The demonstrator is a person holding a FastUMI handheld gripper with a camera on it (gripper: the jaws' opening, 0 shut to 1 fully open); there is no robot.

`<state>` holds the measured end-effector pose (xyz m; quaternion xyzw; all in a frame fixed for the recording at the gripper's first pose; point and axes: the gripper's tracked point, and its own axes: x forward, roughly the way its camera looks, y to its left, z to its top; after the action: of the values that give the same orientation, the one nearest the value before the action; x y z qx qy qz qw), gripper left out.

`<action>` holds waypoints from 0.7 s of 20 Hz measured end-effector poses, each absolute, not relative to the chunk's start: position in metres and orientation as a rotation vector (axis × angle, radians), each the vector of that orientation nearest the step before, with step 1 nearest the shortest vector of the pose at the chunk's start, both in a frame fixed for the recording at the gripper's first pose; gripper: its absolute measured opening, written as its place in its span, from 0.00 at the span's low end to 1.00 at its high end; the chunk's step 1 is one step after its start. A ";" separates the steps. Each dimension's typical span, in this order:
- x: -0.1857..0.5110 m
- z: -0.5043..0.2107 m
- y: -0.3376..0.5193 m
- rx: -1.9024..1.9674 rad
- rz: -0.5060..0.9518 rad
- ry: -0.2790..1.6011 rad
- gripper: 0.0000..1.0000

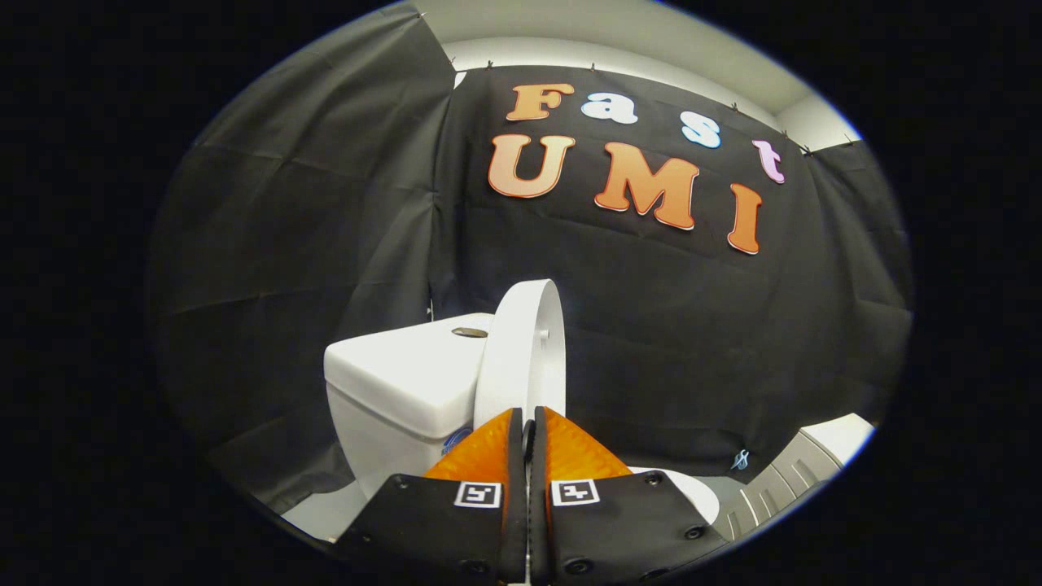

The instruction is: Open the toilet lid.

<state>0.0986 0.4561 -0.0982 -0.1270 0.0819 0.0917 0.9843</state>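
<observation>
The white toilet lid (521, 350) stands raised, nearly upright, seen almost edge-on beside the tank (399, 374). Its near edge runs down into the narrow slit between my fingertips. My gripper (527, 417) is shut on that edge, one finger on each face of the lid. The lid's lower part and hinge are hidden behind the fingers. A bit of the white seat or bowl rim (692, 492) shows just past the right finger.
The tank has a round flush button (470, 332) on top and sits left of the lid. Black cloth walls close in behind and on both sides. A grey ribbed panel (781, 480) lies low to the right. Pale floor (326, 513) shows left of the toilet base.
</observation>
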 end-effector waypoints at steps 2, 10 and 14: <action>0.099 -0.097 0.461 -0.247 0.211 0.166 0.19; 0.085 -0.070 0.448 -0.221 0.286 0.107 0.78; 0.084 -0.055 0.413 -0.162 0.276 0.106 0.93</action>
<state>0.0838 0.4133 -0.0548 -0.0807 0.0527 0.1375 0.9858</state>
